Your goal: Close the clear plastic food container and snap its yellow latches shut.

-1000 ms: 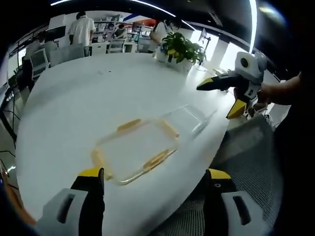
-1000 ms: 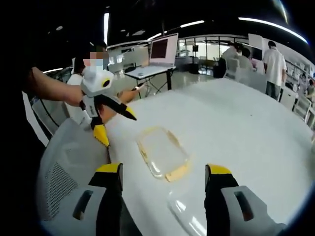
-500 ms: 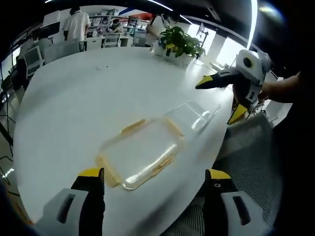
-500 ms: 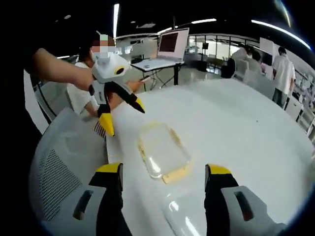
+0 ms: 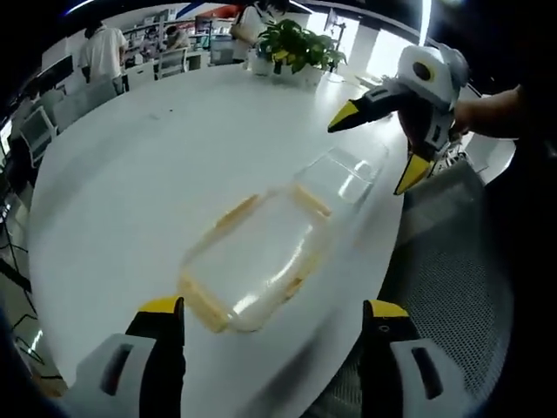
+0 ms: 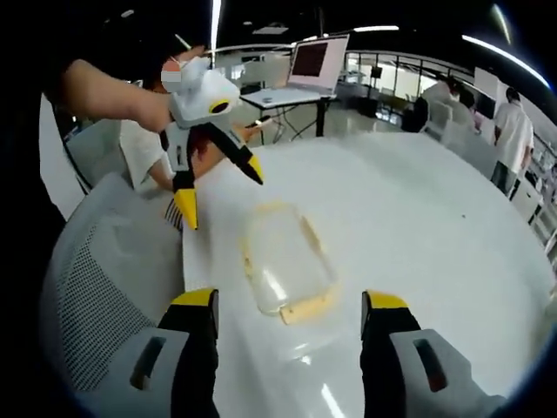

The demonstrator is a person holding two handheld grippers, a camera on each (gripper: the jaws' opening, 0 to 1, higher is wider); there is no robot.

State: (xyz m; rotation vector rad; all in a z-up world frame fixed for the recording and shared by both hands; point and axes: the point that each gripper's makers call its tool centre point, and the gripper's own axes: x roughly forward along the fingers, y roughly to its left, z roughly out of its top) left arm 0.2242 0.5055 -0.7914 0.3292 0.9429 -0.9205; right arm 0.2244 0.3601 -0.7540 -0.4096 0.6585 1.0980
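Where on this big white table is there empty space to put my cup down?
Lots of bare table lies between the clear container and the potted plant at the far edge. It is crowded near the person's edge: container and lid lie there, with the open right gripper above the lid and the open left gripper near the container.

We are in an open-plan office: a large white round table (image 5: pixel 130 174) stands under long ceiling light strips (image 6: pixel 500 48), with a potted plant (image 5: pixel 291 52) at its far edge. Beyond it we see desks, a laptop (image 6: pixel 318 65) on a stand, mesh office chairs (image 6: pixel 96 261) and people (image 5: pixel 103 52) standing about.
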